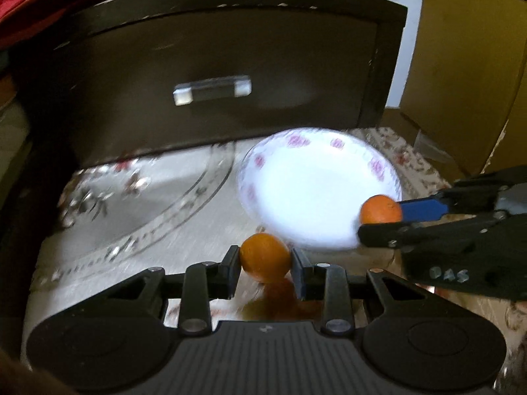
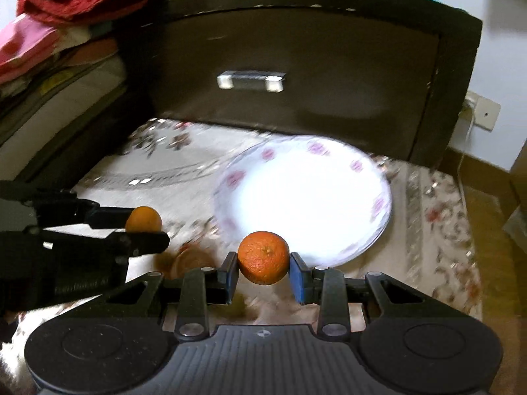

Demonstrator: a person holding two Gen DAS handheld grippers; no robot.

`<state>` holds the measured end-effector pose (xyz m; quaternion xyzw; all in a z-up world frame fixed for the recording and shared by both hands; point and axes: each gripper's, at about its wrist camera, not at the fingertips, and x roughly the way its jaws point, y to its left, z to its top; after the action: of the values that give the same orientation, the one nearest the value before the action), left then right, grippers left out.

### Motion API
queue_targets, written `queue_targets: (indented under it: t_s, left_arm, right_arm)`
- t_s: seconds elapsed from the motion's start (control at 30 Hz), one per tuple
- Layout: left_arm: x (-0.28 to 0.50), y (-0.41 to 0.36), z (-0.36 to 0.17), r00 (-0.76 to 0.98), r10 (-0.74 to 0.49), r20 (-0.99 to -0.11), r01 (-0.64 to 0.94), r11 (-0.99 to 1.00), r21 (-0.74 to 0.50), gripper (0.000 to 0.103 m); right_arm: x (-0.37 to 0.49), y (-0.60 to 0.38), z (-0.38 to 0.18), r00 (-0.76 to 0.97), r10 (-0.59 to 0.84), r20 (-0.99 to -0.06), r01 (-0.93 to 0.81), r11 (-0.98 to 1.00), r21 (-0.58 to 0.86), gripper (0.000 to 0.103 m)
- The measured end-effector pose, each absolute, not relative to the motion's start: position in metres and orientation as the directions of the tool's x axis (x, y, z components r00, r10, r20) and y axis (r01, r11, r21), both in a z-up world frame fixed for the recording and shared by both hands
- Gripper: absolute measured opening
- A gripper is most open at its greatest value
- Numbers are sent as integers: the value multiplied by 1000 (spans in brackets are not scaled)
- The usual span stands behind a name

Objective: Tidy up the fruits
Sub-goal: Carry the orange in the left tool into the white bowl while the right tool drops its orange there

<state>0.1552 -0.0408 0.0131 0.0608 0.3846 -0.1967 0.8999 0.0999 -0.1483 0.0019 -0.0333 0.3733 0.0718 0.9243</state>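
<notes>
Gripper-held orange (image 2: 263, 257) at plate (image 2: 385, 197) edge

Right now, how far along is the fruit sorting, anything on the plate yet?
Nothing looks placed yet: the white floral plate shows no fruit. In hand: the left gripper clamps one orange, and the right gripper clamps another orange, both near the plate's near rim. Left: setting both oranges onto the plate.

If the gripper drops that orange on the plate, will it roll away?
Probably a little: the orange looks round, and the plate looks smooth. Its raised rim would likely stop it. The bumpy peel probably helps the right gripper hold it.
</notes>
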Motion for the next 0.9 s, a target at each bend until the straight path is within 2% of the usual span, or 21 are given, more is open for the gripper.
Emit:
queue_targets:
  t_s: [0.27, 0.9]
  left_arm:
    - [178, -59, 3, 611, -323, -722, 430, 902, -40, 38]
    - [186, -63, -2, 612, -331, -718, 428, 902, -51, 41]
  right_arm:
    - [122, -154, -7, 713, 66, -698, -151, 987, -61, 29]
    - [140, -167, -20, 695, 38, -718, -125, 990, -68, 33]
